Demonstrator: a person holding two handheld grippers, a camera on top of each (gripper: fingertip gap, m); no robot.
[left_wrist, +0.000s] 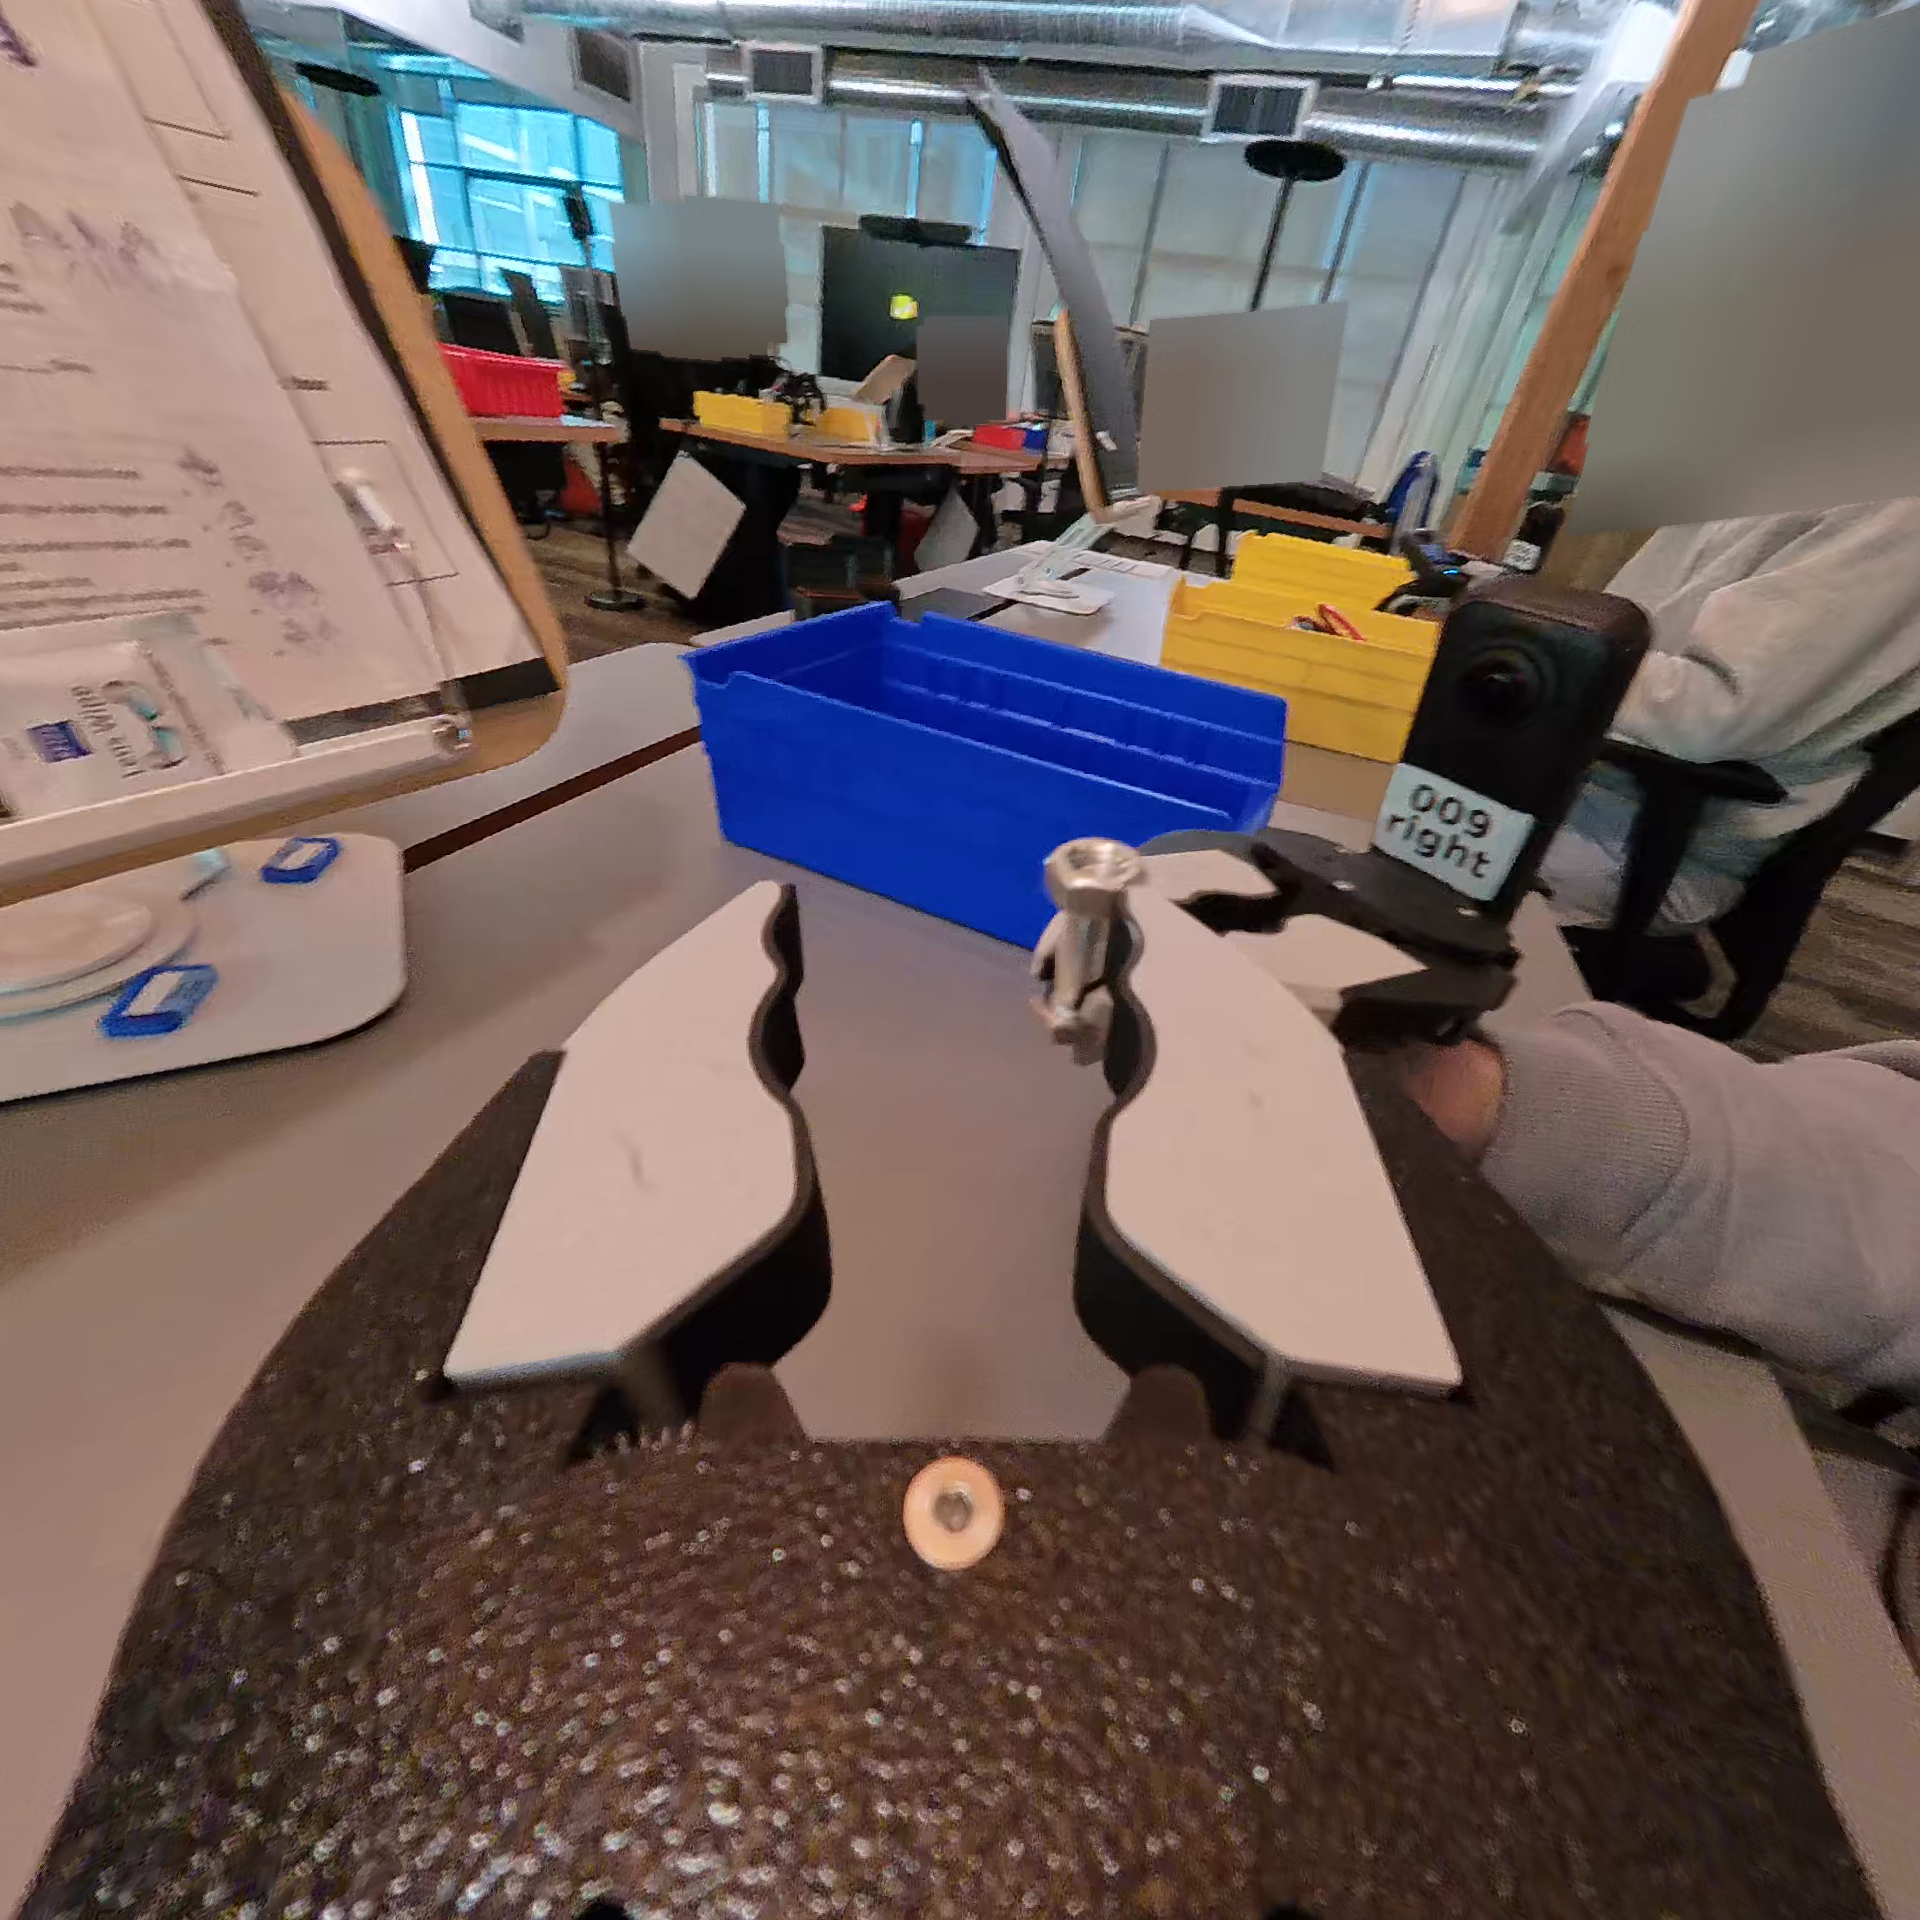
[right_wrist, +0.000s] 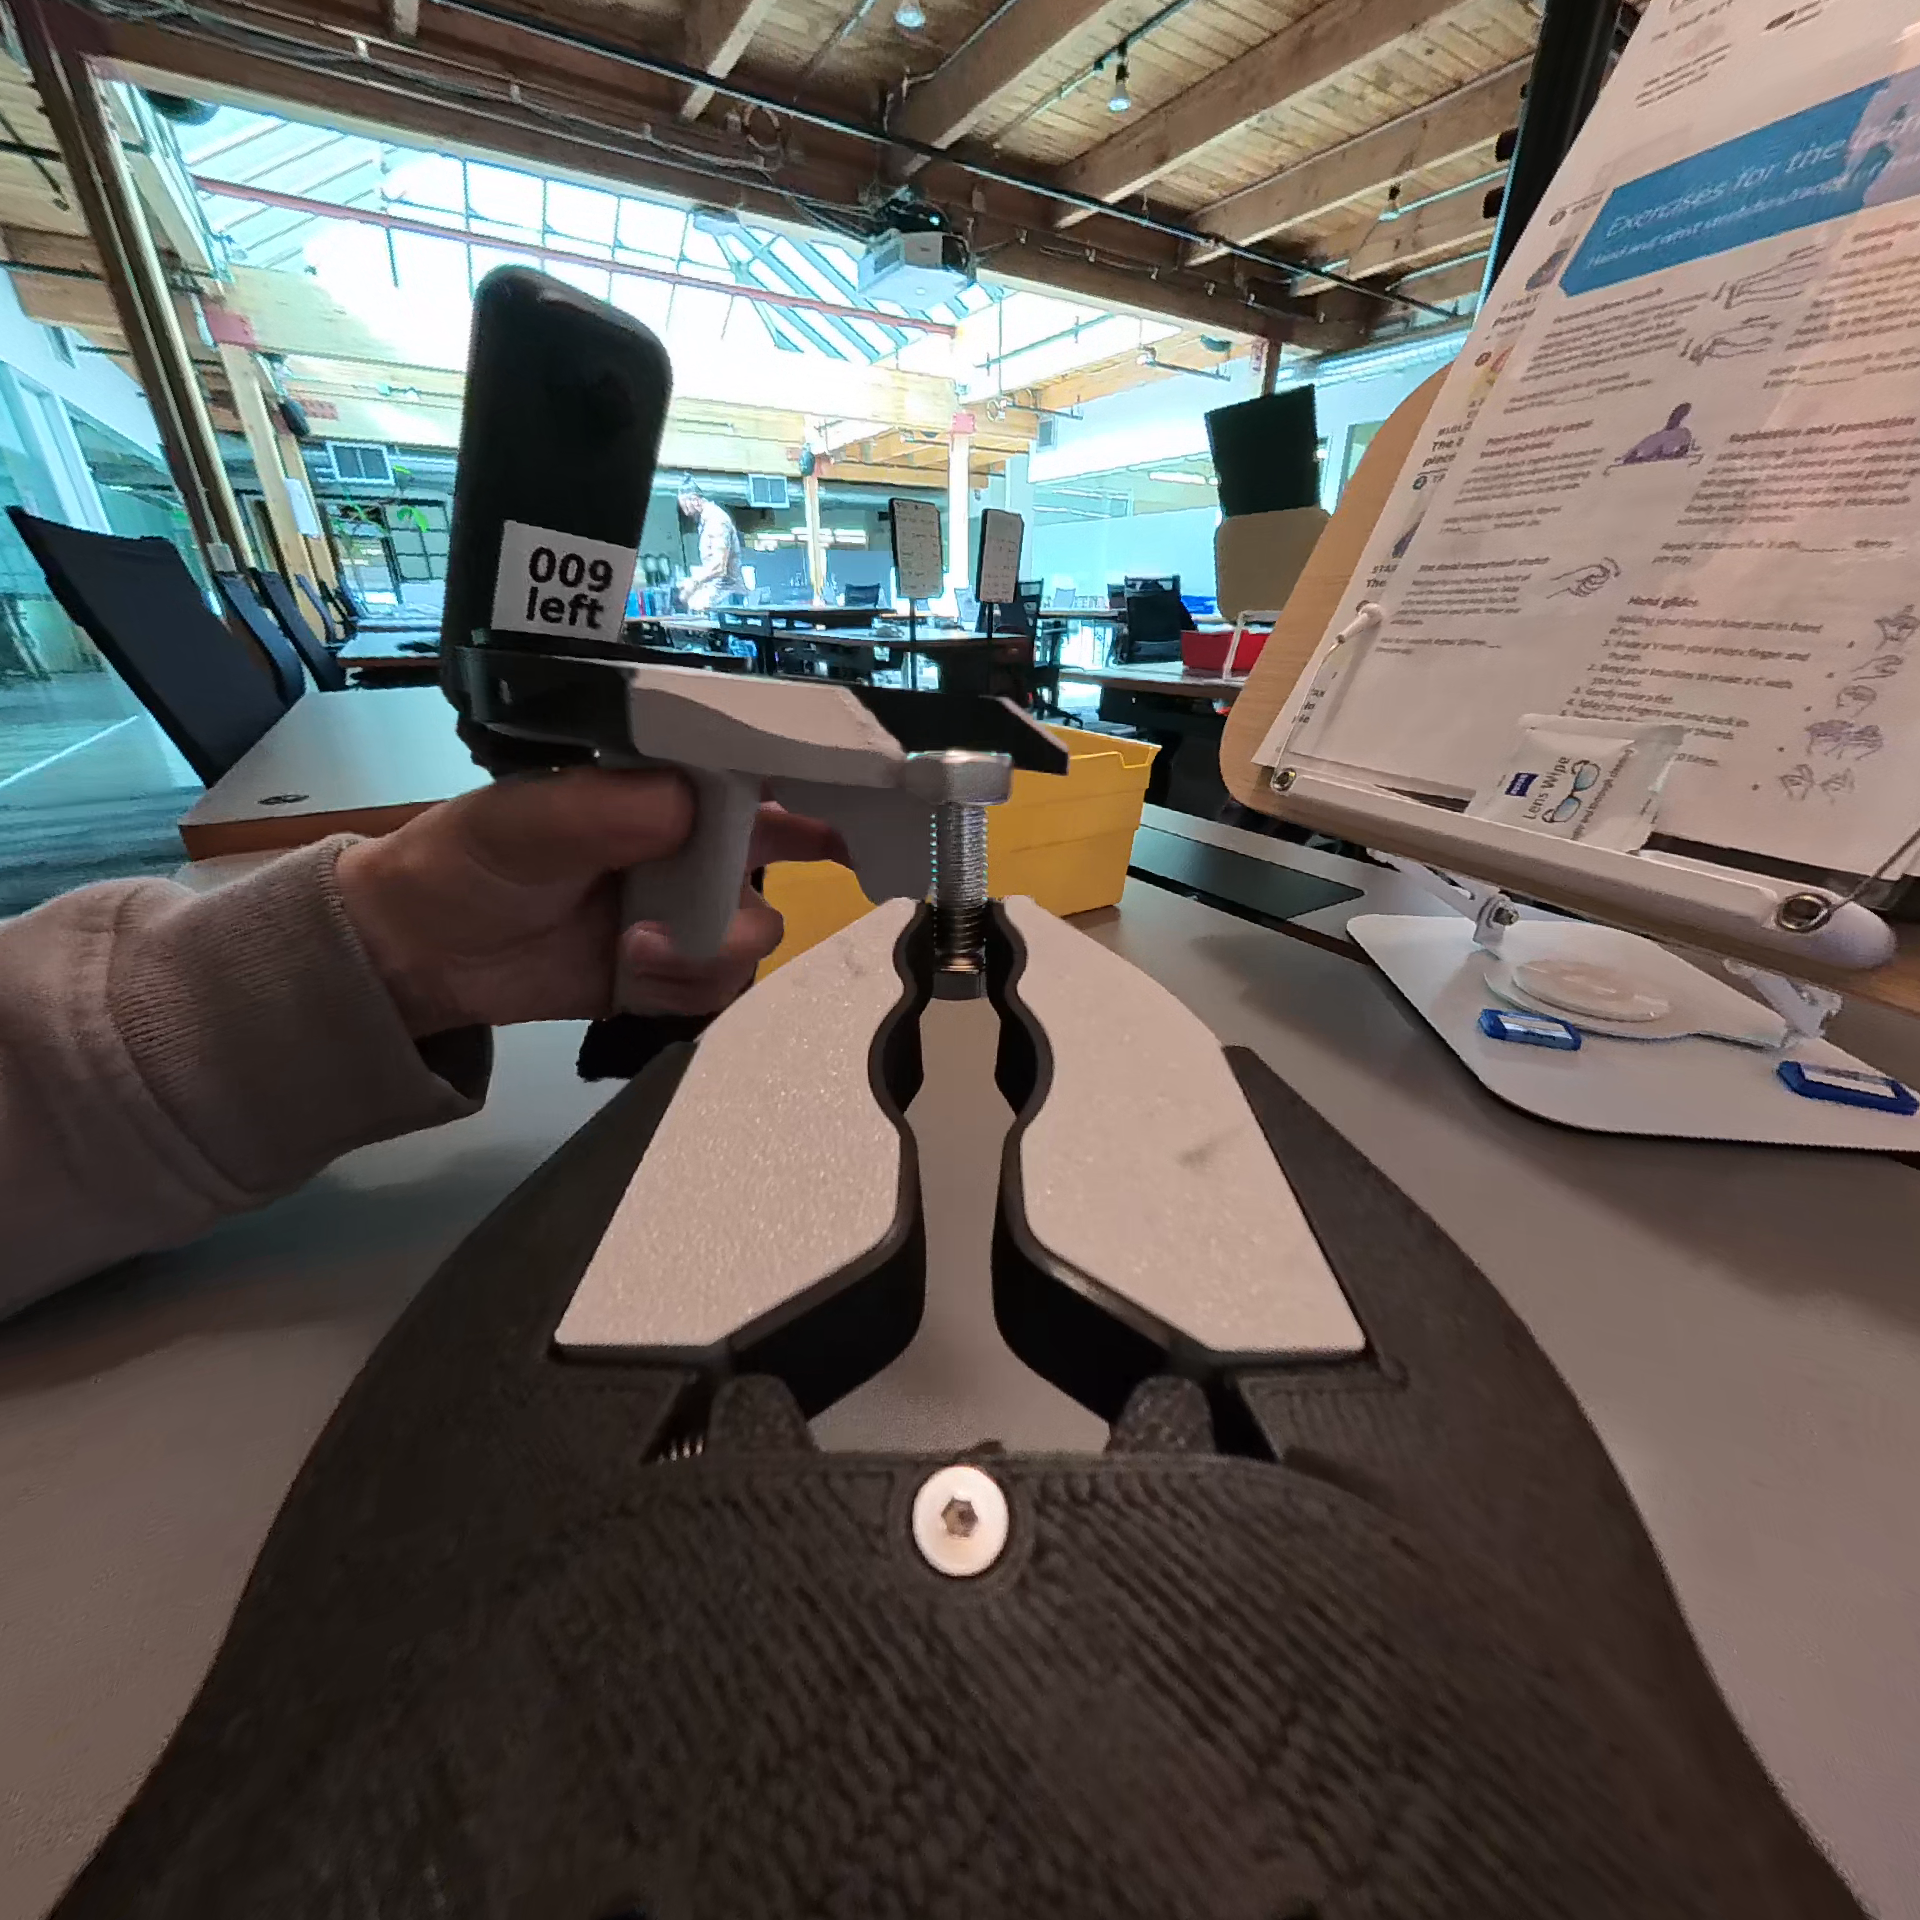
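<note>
Our right gripper (right_wrist: 958, 940) pinches upright silver threaded steel bolt (right_wrist: 961, 847); our left gripper (left_wrist: 961, 914) jaws wide, right finger beside bolt head.

two grippers (right_wrist: 958, 935), one bolt (right_wrist: 961, 842), one blue bin (left_wrist: 977, 758)

Grey table (left_wrist: 260, 1195), bearing a blue bin (left_wrist: 977, 769), yellow bins (left_wrist: 1299, 665) behind it, and a white document stand (right_wrist: 1621, 1049) with small blue cards (right_wrist: 1844, 1086).
</note>
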